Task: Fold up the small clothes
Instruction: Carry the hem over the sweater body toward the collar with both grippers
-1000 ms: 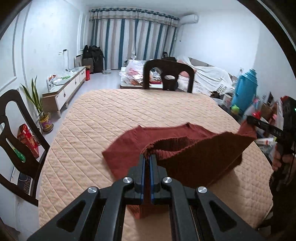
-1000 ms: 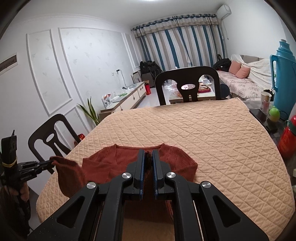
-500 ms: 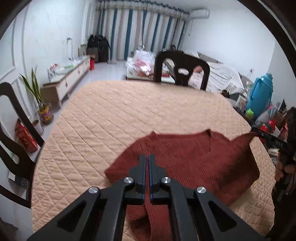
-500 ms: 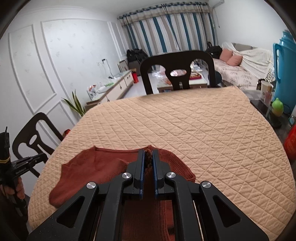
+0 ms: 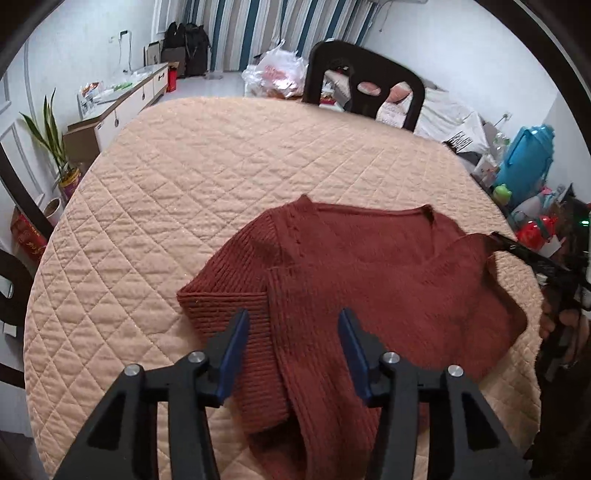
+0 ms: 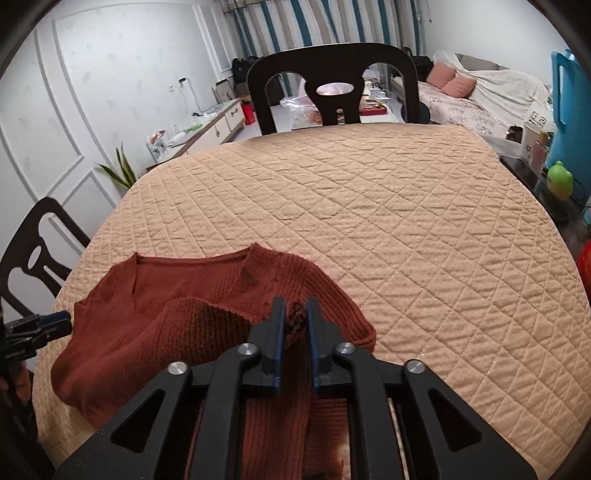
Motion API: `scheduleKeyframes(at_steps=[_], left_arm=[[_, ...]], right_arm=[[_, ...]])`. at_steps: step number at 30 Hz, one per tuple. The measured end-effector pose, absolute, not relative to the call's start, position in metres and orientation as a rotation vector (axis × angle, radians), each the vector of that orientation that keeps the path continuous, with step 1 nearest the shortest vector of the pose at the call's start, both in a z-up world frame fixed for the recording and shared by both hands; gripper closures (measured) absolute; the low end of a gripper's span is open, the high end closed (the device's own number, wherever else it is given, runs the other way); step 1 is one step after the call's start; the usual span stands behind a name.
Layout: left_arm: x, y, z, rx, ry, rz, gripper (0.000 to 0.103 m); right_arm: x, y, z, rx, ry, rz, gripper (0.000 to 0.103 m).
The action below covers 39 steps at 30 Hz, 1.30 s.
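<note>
Left tongs are spread wide, blue pads well apart, hovering over the rust-red knitted sweater with nothing between them. The sweater lies on the quilted peach tabletop, neckline pointing away toward the far edge, and one sleeve is folded across the body so its ribbed cuff end sits just in front of the left pads. Over to the right wrist view: the right tongs are pressed nearly together and pinching a bunched bit of the sweater's knit, a dark red nub showing in the narrow gap between the blue pads. From here the garment spreads out to the left of the tongs, V-neck visible, with a raised fold of fabric humped up just beside the grip (whether that hump touches the cloth beneath it is hard to say). The left tongs show at the left edge of this view, at the sweater's shoulder. A black chair stands at the far side of the tabletop, a second black chair at the left side, and a green bottle and a blue jug sit off to the right beyond the quilt's edge. Striped curtains hang at the back of the room.
</note>
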<state>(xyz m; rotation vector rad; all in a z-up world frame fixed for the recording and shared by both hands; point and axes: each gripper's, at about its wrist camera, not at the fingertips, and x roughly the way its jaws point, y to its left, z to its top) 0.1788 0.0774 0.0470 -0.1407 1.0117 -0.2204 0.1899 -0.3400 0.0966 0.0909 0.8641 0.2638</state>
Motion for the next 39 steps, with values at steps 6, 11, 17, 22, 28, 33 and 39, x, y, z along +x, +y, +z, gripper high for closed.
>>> scheduleKeyframes(at_steps=[6,11,17,22,28,33,39], left_arm=[[0.187,0.077,0.030,-0.129,1.063,-0.183,0.050],[0.184,0.074,0.035,-0.149,1.030,-0.231,0.050],[0.188,0.068,0.031,-0.119,1.052,-0.208,0.056],[0.191,0.071,0.032,-0.101,1.043,-0.174,0.079],[0.189,0.069,0.038,-0.097,0.998,-0.187,0.096],[0.187,0.075,0.051,-0.130,0.937,-0.192,0.096],[0.189,0.081,0.072,-0.113,0.843,-0.179,0.096]], right_arm=[[0.186,-0.359,0.100,0.146,0.833,0.289,0.053],[0.177,-0.365,0.092,0.158,0.849,0.397,0.053],[0.182,-0.347,0.076,0.095,0.904,0.446,0.053],[0.188,-0.330,0.071,0.037,0.907,0.449,0.062],[0.189,-0.323,0.068,-0.002,0.916,0.446,0.095],[0.186,-0.330,0.077,0.010,0.882,0.432,0.095],[0.186,-0.337,0.097,0.013,0.808,0.404,0.095]])
